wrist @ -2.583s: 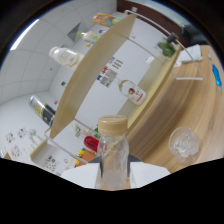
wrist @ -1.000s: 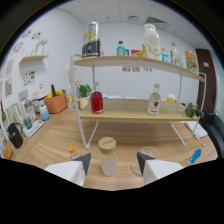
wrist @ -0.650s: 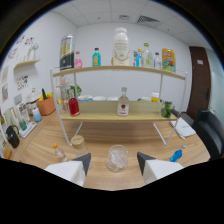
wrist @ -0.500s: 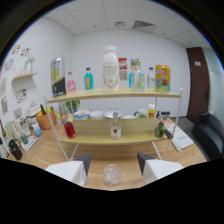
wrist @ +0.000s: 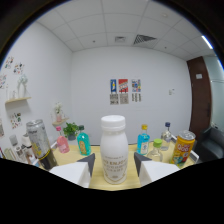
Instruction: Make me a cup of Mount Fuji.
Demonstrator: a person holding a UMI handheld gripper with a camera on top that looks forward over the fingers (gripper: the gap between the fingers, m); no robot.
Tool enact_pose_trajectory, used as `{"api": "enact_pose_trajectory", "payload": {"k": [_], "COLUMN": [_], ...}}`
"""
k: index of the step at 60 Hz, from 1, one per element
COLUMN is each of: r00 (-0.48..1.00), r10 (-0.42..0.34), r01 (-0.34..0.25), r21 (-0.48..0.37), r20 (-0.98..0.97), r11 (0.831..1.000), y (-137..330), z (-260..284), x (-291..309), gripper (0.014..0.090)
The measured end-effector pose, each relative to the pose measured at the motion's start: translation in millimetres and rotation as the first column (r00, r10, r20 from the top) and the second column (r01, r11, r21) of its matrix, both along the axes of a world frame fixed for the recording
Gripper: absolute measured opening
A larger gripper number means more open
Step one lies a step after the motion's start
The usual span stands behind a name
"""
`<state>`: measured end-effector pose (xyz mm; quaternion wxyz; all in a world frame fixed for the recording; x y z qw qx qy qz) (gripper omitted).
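Observation:
A white milk-like bottle (wrist: 113,149) with a white cap and a printed label stands upright on the wooden top shelf (wrist: 131,179). It sits between the two fingers of my gripper (wrist: 114,161), which is open. The dark fingertips (wrist: 88,161) flank the bottle's lower body, with a small gap on each side.
More drinks share the shelf: a dark can (wrist: 40,145), a pink bottle (wrist: 62,144) and a teal bottle (wrist: 83,142) on one side. On the other are a blue bottle (wrist: 144,140), a glass jar (wrist: 156,149) and a yellow can (wrist: 182,147). Behind is a white wall with posters (wrist: 123,91).
The view has risen from table level, past the lower shelf, to the top shelf. The glass cup on the table has dropped from sight. The white bottle now stands between the fingers.

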<state>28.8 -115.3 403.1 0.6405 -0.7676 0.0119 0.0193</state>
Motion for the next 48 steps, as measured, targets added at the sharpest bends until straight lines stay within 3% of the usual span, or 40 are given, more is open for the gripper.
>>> {"api": "enact_pose_trajectory", "payload": {"k": [4, 9, 22, 36, 43, 48], "r00": [1.0, 1.0, 1.0, 0.998, 0.998, 0.999], "r10": [-0.003, -0.02, 0.02, 0.061, 0.065, 0.035], "r01": [0.003, 0.02, -0.019, -0.064, -0.066, -0.035], "r21": [-0.02, -0.037, -0.024, 0.098, 0.075, 0.007], "r20": [-0.01, -0.003, 0.014, 0.034, 0.011, 0.015], "r11": [1.0, 0.999, 1.0, 0.993, 0.995, 0.999], "y": [12.0, 22.3, 15.8, -43.5, -80.3, -98.8], "z": [-5.4, -13.2, -9.6, 19.2, -19.5, -77.2], "x": [-0.7, 2.7, -0.6, 10.5, 30.7, 52.7], "gripper": [0.0649, 0.0508, 0.0483, 0.0476, 0.0473, 0.0473]}}
